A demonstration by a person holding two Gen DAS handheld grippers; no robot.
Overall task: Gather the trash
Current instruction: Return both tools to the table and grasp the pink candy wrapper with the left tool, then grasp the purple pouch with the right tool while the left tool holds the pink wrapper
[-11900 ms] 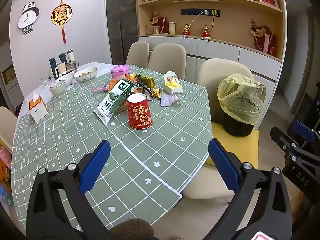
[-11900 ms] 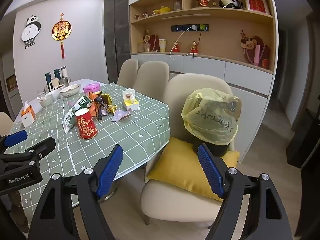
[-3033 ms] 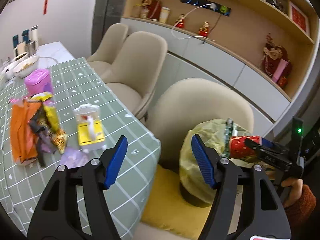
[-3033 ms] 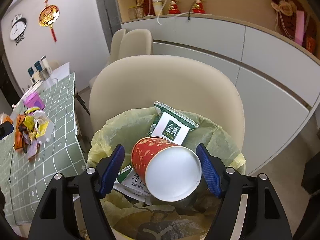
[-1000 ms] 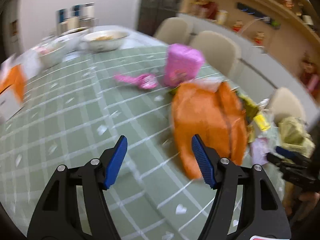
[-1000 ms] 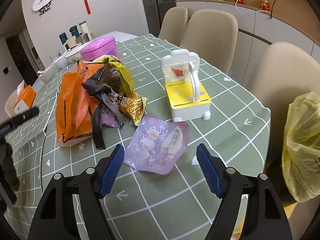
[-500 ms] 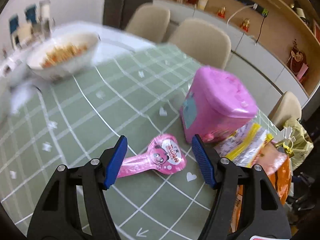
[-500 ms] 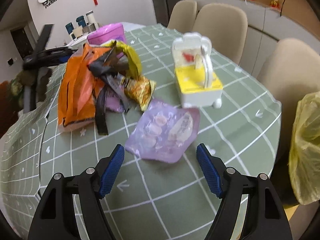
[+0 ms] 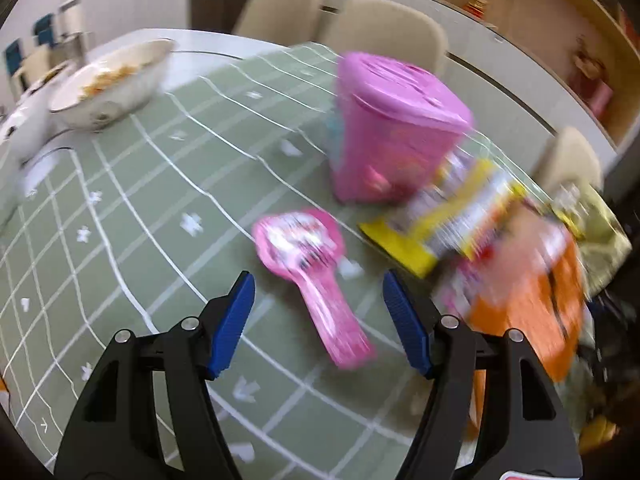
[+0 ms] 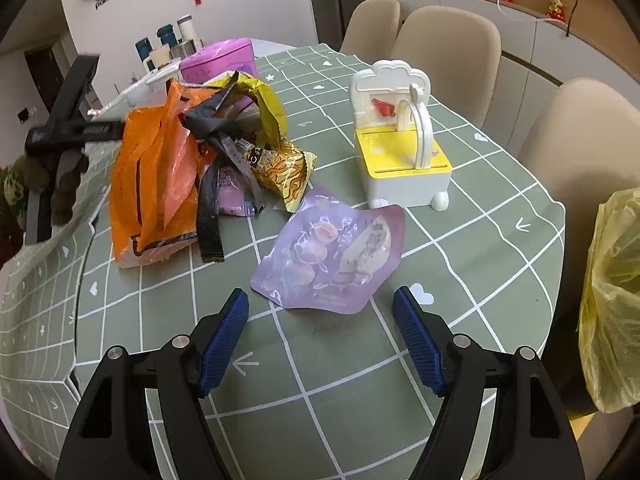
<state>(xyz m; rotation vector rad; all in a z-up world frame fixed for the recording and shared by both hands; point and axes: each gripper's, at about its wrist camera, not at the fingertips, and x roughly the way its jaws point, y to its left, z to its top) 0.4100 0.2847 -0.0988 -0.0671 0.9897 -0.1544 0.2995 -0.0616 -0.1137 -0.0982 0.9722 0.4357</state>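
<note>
My left gripper (image 9: 318, 292) is open just above the green checked tablecloth, with a pink spoon-shaped wrapper (image 9: 308, 260) lying between and slightly ahead of its blue fingertips; the pads do not touch it. Behind it stands a pink lidded tub (image 9: 388, 132), and to the right lie a yellow snack bag (image 9: 452, 220) and an orange bag (image 9: 536, 292). My right gripper (image 10: 320, 306) is open over a flat purple pouch (image 10: 332, 256), which lies just ahead of its tips. The yellow-lined trash bag (image 10: 612, 312) hangs at the right edge.
A heap of orange bag (image 10: 156, 184), black strips and a gold wrapper (image 10: 284, 172) lies left of the pouch. A white-and-yellow toy holder (image 10: 400, 152) stands behind it. A bowl of food (image 9: 112, 84) sits far left. Beige chairs (image 10: 444, 44) ring the table.
My left gripper has swung across the table from the orange bag to the pink wrapper and dropped closer to it. The right gripper has barely shifted over the purple pouch.
</note>
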